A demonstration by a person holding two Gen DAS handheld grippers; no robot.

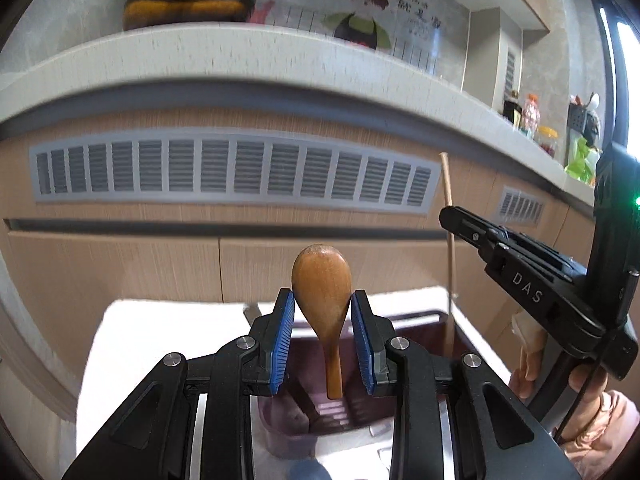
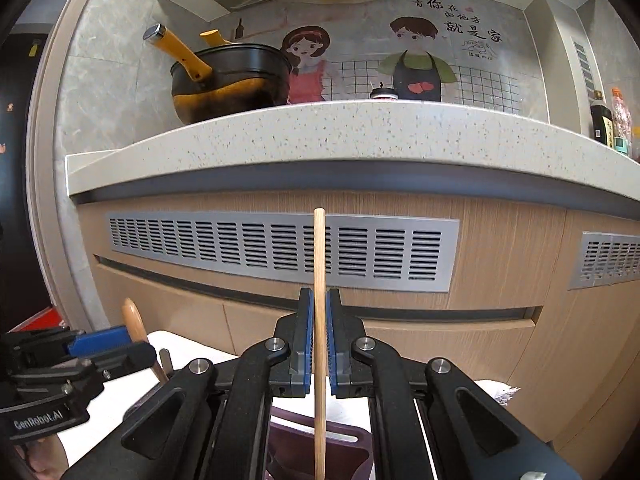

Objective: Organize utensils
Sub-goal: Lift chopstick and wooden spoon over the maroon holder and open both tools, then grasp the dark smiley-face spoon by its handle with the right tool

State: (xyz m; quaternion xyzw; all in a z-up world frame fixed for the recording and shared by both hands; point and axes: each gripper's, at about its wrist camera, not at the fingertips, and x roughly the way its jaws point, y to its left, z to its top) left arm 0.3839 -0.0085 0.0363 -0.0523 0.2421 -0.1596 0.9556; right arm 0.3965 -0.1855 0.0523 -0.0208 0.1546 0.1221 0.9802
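A brown wooden spoon [image 1: 322, 280] stands upright, bowl up, between the blue pads of my left gripper [image 1: 322, 312]; the pads touch the bowl's sides, and its handle reaches down into a purple utensil holder [image 1: 320, 424]. My right gripper [image 2: 319, 320] is shut on a thin wooden chopstick [image 2: 319, 248] held upright over the same holder [image 2: 320, 448]. The left wrist view shows the right gripper [image 1: 452, 216] and the chopstick [image 1: 447, 180] at the right. The right wrist view shows the spoon [image 2: 135, 324] and left gripper [image 2: 120, 344] at the left.
The holder stands on a white cloth [image 1: 160, 340]. Behind is a wood cabinet front with a grey vent grille [image 1: 232, 172] under a speckled countertop [image 2: 340, 136]. A black and yellow pot [image 2: 232, 76] sits on the counter, bottles [image 2: 604, 120] at the right.
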